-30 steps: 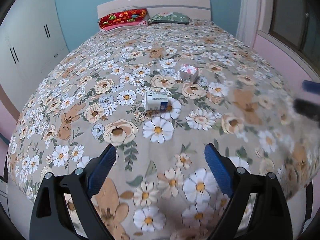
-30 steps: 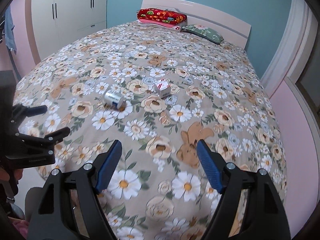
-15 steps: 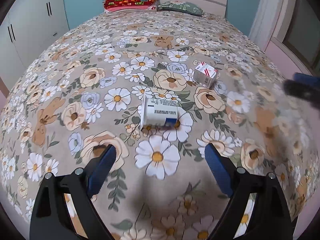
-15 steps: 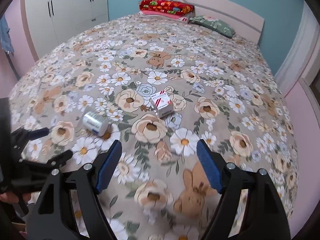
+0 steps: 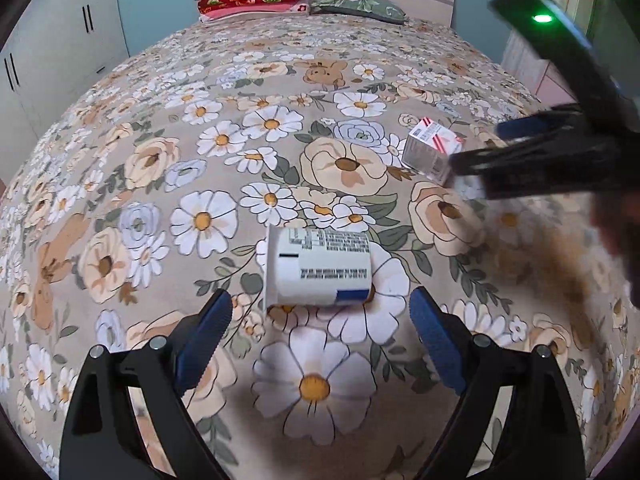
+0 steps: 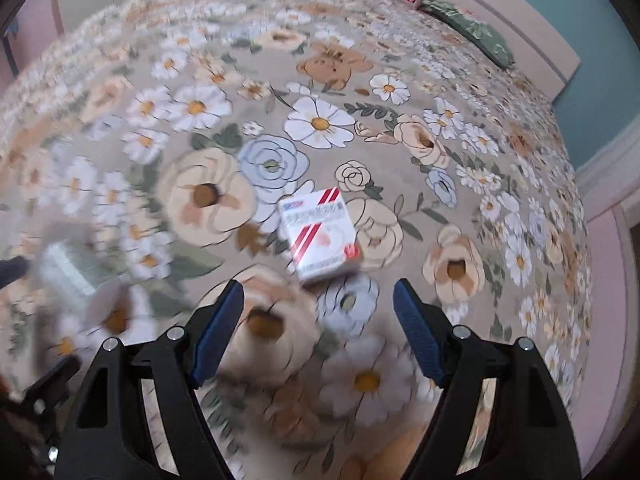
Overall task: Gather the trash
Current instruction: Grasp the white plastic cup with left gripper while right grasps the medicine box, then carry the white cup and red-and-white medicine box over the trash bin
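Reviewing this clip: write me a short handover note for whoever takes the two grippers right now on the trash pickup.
Left gripper: jaws open, empty, poised just short of the white cup lying on its side on the floral bedspread.
Right gripper: jaws open, empty, just short of the small red-striped white box lying flat further up the bed.
Done: nothing collected; both pieces untouched.
Left: close on cup and box, carry them off. No bin is in view.
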Available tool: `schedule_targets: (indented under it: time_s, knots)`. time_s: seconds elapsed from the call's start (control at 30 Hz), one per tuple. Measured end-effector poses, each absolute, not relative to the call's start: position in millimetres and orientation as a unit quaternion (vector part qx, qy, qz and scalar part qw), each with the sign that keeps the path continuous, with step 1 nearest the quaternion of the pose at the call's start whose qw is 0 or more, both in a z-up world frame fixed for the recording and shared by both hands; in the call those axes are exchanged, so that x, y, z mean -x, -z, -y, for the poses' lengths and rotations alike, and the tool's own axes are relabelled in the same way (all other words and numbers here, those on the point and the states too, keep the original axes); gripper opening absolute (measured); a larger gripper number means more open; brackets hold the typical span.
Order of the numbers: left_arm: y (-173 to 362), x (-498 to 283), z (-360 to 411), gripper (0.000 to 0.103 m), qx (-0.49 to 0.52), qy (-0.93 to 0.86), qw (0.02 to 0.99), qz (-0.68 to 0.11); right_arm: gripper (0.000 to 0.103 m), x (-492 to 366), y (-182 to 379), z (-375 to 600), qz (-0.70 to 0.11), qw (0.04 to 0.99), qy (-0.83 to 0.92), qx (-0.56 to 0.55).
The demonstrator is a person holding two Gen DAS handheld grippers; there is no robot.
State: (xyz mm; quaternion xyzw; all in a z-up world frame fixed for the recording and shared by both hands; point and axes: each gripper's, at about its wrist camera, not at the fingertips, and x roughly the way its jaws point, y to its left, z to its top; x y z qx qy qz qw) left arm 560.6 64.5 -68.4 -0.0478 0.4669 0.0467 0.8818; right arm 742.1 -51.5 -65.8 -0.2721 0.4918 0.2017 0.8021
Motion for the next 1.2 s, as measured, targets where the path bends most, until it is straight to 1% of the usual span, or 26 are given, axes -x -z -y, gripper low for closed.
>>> schedule_targets:
  time_s: [0.07,0.27,0.3,0.33,0.37,0.43,0.47,0.7,0.83,1.03,1.2]
  knots:
    - [76,-568,-64,0.092,0.046,-0.046,0.881,-0.468,0.076,-758,80,45,-0.493,0.797,-0.203,0.284]
    - [89,-584,-67,0.091,0.045,-0.043,0.883,-0.466,0.076,-797,113,42,-0.517,0.788,-0.200,0.269]
    - [92,-587,-69,0.083,0.051,-0.038,0.882,-0.467,0.071,-800,116,43,-0.520,0.787,-0.202,0.262]
    - [96,-590,-71,0.071,0.057,-0.033,0.879,-0.473,0.067,-803,119,44,-0.527,0.785,-0.210,0.250]
    - [100,-593,-72,0.068,0.061,-0.032,0.875,-0.480,0.059,-807,122,44,-0.534,0.783,-0.215,0.238]
    - [103,-595,-74,0.063,0.061,-0.037,0.876,-0.477,0.051,-810,123,46,-0.539,0.784,-0.222,0.214]
    - [104,-595,-74,0.063,0.060,-0.034,0.878,-0.474,0.045,-810,123,46,-0.542,0.784,-0.226,0.202]
    - [101,-592,-80,0.061,0.079,-0.017,0.876,-0.476,0.045,-798,116,51,-0.540,0.793,-0.216,0.181]
    - [92,-586,-79,0.061,0.078,-0.017,0.877,-0.475,0.045,-783,99,57,-0.533,0.801,-0.212,0.173]
    - [55,-564,-76,0.061,0.070,-0.017,0.886,-0.458,0.045,-752,56,73,-0.518,0.815,-0.200,0.164]
    - [3,-534,-72,0.061,0.063,-0.016,0.901,-0.428,0.045,-716,12,91,-0.505,0.828,-0.183,0.163]
